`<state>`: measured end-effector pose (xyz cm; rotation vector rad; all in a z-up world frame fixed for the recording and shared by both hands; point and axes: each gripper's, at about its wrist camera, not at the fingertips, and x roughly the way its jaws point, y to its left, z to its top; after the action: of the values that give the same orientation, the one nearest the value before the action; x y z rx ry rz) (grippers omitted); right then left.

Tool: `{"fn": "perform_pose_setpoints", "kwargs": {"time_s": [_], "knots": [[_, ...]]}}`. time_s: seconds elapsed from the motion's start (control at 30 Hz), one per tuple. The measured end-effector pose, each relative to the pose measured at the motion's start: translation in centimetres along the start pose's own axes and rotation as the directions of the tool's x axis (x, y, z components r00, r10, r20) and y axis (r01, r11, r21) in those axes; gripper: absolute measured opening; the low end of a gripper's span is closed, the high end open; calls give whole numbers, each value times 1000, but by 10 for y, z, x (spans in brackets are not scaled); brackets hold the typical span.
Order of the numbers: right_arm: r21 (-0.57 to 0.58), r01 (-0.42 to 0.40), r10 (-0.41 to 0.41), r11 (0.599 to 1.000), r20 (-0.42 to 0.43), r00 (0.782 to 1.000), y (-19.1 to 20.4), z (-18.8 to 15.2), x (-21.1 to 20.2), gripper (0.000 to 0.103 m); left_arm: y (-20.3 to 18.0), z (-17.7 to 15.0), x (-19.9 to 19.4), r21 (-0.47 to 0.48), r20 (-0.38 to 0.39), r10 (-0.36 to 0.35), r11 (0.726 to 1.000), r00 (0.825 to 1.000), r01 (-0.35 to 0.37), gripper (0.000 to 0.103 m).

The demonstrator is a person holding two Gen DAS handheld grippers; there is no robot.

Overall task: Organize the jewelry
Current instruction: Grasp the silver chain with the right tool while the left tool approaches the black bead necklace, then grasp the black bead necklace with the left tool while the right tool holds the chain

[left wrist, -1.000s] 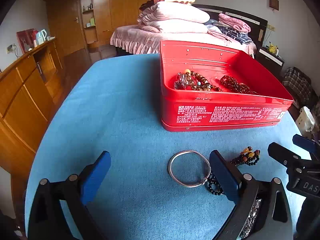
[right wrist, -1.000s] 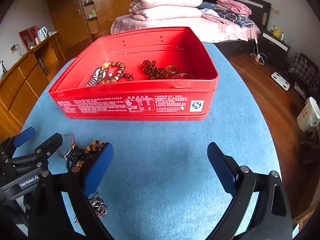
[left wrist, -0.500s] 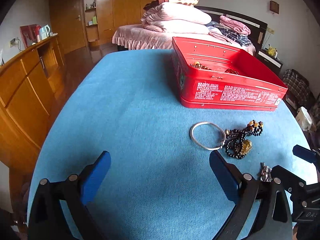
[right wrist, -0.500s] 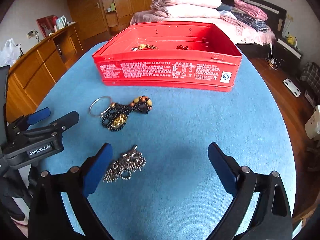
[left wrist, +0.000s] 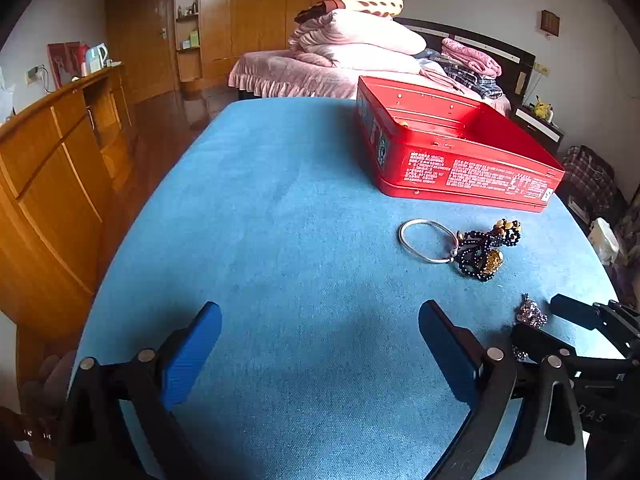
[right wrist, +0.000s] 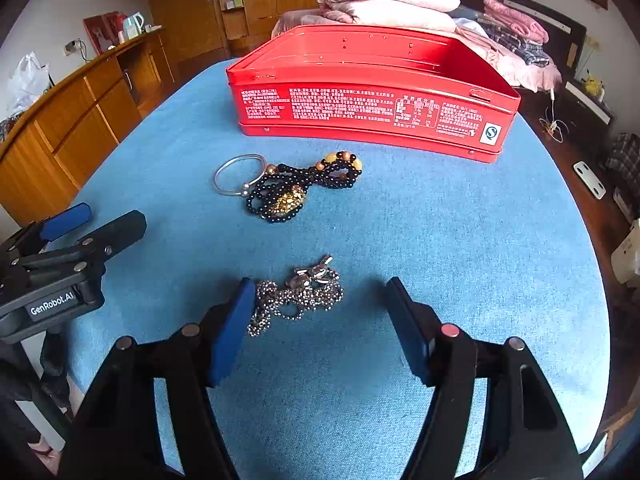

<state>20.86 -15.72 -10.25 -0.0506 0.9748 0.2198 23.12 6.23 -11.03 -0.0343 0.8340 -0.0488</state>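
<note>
On the far left stands a wooden cabinet point(left wrist: 60, 184), beside the blue table point(left wrist: 288, 240) where I work. My left claw point(left wrist: 320, 354) hangs over a bare part of the cloth near the front edge; its jaws are wide apart and nothing is between them. To the right of it, further back, a silver bangle point(right wrist: 236, 174) lies flat on the cloth, and it touches a string of black beads point(right wrist: 296, 188) with a gold charm in the middle and some amber beads at the far end. Nearer to me lies a silver ball chain point(right wrist: 300, 294) in a loose heap. My right claw point(right wrist: 318, 322) is around this chain: the jaws have just been closing and now stand at a middle width, the left pad point(right wrist: 232, 328) just beside the chain or touching it, I cannot tell which, and the right pad is still apart from it. The chain rests on the cloth, not lifted. Behind the jewelry, toward the right, the red tin point(right wrist: 372, 96) stands open on the table, and from this low angle I cannot see what is inside. Behind the tin there is a bed point(left wrist: 320, 76) with folded pink blankets on it.
</note>
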Motion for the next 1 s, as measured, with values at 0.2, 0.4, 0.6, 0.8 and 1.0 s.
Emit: {"fn": "perform_pose_setpoints", "kwargs": {"time_s": [0.2, 0.4, 0.6, 0.8, 1.0], "knots": [[-13, -33, 33, 999, 12, 999, -3, 4, 0, 28, -5, 0, 1, 12, -3, -16, 1000, 1000, 16, 97], [9, -84, 83, 996, 13, 996, -15, 4, -4, 21, -12, -1, 2, 17, -10, -26, 1000, 1000, 26, 97], [54, -43, 41, 998, 33, 999, -40, 1, -13, 18, -31, 3, 5, 29, -6, -96, 995, 995, 96, 97], [108, -20, 15, 994, 52, 999, -70, -2, -18, 18, -60, 15, 13, 57, -5, -152, 987, 988, 152, 96], [144, -9, 0, 989, 60, 998, -92, 1, -17, 18, -93, 32, 25, 100, -3, -189, 977, 982, 189, 92]]}}
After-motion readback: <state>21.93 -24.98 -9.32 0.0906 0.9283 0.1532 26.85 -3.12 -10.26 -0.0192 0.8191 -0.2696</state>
